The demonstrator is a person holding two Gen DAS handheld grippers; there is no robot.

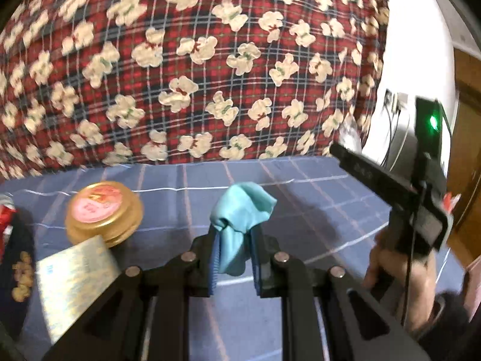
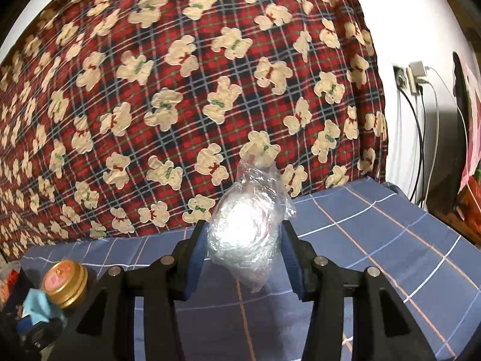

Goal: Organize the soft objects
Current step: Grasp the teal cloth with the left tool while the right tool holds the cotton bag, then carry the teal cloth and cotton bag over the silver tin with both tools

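My left gripper [image 1: 234, 266] is shut on a light blue cloth [image 1: 240, 213], which bunches up above the blue pads and is held over the blue checked sheet [image 1: 315, 210]. My right gripper [image 2: 240, 258] is shut on a crumpled clear plastic bag [image 2: 249, 222], held above the same sheet [image 2: 375, 240]. In the left wrist view the right gripper [image 1: 345, 147] shows at the right with a hand under it. In the right wrist view the blue cloth [image 2: 37, 303] in the left gripper shows at the lower left.
A large red plaid quilt with cream bears [image 1: 195, 60] rises behind the sheet. A round gold tin [image 1: 103, 210] with a pink lid and a shiny flat box [image 1: 72, 282] lie at the left. Wall socket and cables [image 2: 418, 84] are at the right.
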